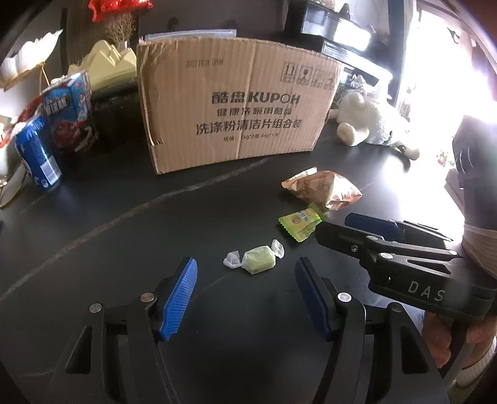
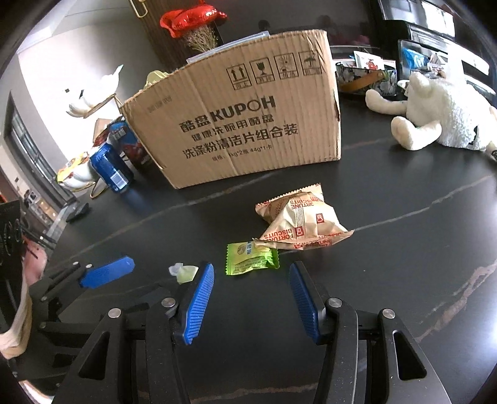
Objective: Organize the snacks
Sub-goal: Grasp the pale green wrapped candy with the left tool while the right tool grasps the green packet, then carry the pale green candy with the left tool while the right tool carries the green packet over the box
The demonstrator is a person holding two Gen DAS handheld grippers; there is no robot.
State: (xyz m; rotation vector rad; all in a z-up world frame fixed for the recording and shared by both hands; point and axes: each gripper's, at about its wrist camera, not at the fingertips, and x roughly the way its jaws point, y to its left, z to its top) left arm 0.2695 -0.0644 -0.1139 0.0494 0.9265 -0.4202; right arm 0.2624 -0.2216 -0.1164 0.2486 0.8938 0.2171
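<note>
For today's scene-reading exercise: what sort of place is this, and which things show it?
Probably a home living or dining room: a plush toy and snacks by a reused cardboard box on a dark table, with a red balloon behind.

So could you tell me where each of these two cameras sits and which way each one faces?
Left wrist: on the left gripper, angled down at a twist-wrapped candy; the right gripper and a hand show.
Right wrist: on the right gripper, angled down at a green packet; the left gripper shows.
Shared: cardboard box, biscuit bag, plush toy.
</note>
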